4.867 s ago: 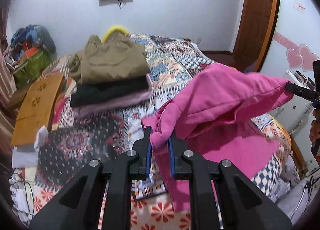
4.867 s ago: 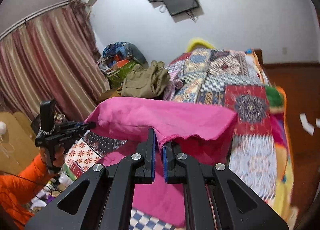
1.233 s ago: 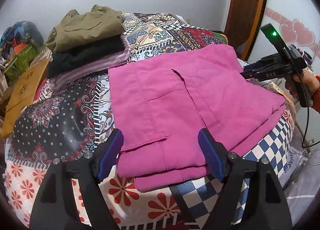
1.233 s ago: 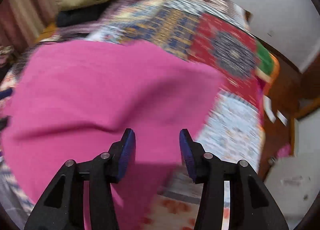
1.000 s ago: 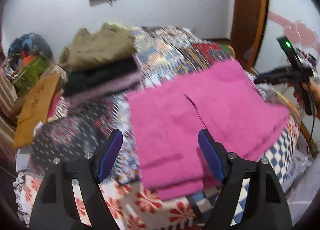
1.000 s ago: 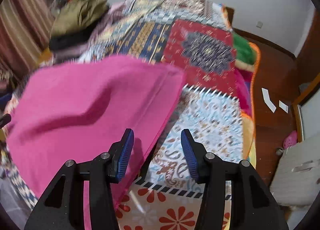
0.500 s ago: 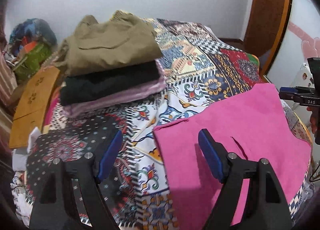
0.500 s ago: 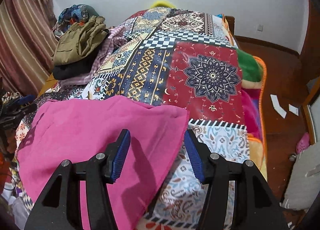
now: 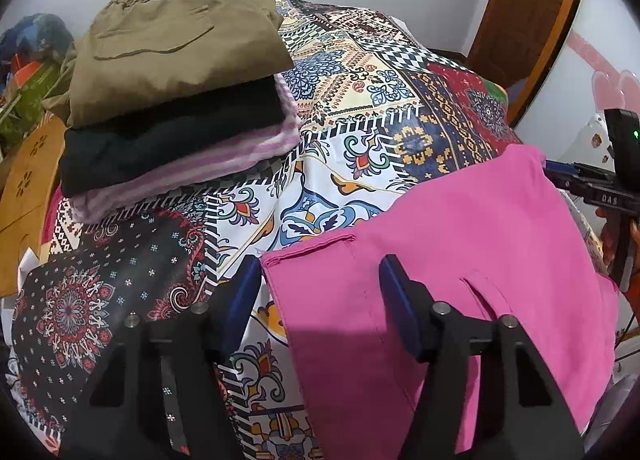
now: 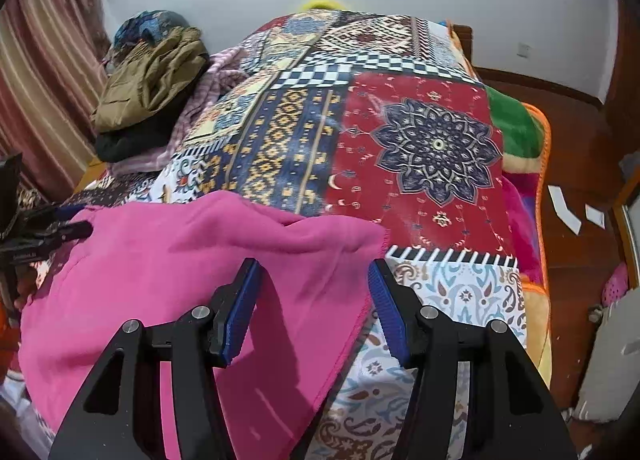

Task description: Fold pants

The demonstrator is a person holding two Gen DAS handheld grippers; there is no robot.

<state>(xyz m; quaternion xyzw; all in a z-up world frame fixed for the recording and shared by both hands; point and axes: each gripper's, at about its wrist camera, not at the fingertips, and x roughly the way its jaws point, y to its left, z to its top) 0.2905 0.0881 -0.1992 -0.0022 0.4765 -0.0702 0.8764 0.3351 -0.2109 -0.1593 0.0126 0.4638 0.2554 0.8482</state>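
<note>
Hovering: left gripper and right gripper, jaws spread wide, holding nothing, poised to pinch an edge.
Pants: pink fleece pants lie flat on patchwork bedspread.
Beyond pants: folded clothes stack, likely finished.

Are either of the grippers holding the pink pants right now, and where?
Nothing is held. The left hand-held gripper and right hand-held gripper are both open above the pink pants.

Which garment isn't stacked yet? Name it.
The pink pants. They lie spread flat, alone, on the quilt under both open grippers, while the khaki pants, black garment and striped garment sit folded in one pile.
</note>
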